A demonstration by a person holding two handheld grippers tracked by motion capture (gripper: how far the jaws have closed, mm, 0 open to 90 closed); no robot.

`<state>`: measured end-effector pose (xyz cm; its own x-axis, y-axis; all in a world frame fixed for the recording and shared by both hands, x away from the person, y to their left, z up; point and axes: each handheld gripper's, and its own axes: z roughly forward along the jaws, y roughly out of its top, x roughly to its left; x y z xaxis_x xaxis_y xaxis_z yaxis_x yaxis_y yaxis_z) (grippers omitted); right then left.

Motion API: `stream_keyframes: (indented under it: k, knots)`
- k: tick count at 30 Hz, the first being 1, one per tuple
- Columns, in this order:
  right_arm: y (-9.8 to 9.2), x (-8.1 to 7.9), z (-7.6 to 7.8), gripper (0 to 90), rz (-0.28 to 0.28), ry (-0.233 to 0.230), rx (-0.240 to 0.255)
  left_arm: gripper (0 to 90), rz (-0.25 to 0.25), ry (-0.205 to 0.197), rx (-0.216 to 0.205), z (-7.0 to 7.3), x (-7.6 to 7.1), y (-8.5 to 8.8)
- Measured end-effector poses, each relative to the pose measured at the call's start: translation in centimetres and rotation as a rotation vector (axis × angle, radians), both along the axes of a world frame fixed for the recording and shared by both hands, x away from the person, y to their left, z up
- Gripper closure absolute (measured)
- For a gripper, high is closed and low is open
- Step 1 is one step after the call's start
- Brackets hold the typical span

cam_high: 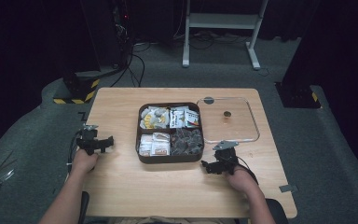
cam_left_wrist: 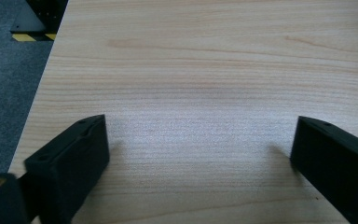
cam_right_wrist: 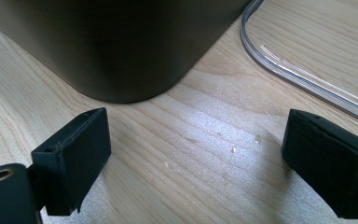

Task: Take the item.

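High view: a brown box with four snack compartments sits mid-frame on the surface; its clear lid lies just right of it. The left gripper rests at centre left, the right gripper at the box's lower-right corner.

Left gripper view: fingers wide — bare wood between them.

Right gripper view: fingers wide and empty; box corner upper left, lid edge upper right (crumbs between).

Likely closing comes next — the right gripper must swing to the lid's rim.
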<state>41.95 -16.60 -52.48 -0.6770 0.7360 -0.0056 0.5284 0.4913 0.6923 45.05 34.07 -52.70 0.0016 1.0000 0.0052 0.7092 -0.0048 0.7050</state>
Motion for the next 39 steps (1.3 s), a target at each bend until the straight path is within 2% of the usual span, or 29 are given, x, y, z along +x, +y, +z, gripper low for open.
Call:
stream_keyframes:
  k: [3, 8, 13, 15, 18, 20, 23, 26, 31, 37, 39]
  knots:
    - [0.0, 0.0, 0.0, 7.9, 0.000, 0.000, 0.000, 16.3, -0.009, 0.021, 0.012, 0.4, 0.2, 0.0]
    - [0.0, 0.0, 0.0, 7.9, -0.001, 0.000, 0.000, 16.1, -0.045, 0.040, 0.023, 0.7, 0.3, -0.2]
    - [0.0, 0.0, 0.0, 7.9, -0.001, 0.001, 0.000, 18.9, -0.086, 0.084, 0.002, 1.7, 0.5, -0.3]
    - [0.0, 0.0, 0.0, 7.9, 0.000, 0.000, -0.001, 18.9, -0.094, 0.074, -0.015, 2.1, 0.5, -0.3]
    - [0.0, 0.0, 0.0, 7.9, 0.000, 0.000, 0.000, 19.1, -0.095, 0.081, -0.052, 2.4, 0.6, -0.1]
    - [0.0, 0.0, 0.0, 7.9, 0.000, 0.000, -0.001, 18.5, -0.086, 0.086, -0.092, 2.6, 0.7, 0.0]
    - [0.0, 0.0, 0.0, 7.9, 0.000, 0.001, -0.001, 17.0, -0.113, 0.081, -0.149, 2.9, 0.6, 0.2]
    - [0.0, 0.0, 0.0, 7.9, -0.001, 0.001, 0.000, 16.6, -0.121, 0.077, -0.149, 3.2, 0.6, 0.2]
    - [0.0, 0.0, 0.0, 7.9, -0.001, 0.000, 0.001, 17.1, -0.181, 0.083, -0.189, 3.8, 0.4, 0.2]
    - [0.0, 0.0, 0.0, 8.0, -0.001, 0.001, 0.002, 23.1, -0.212, 0.051, -0.203, 4.9, 0.2, -0.2]
    - [0.0, 0.0, 0.0, 7.9, 0.000, 0.000, 0.001, 25.1, -0.236, 0.035, -0.193, 5.3, 0.1, -0.5]
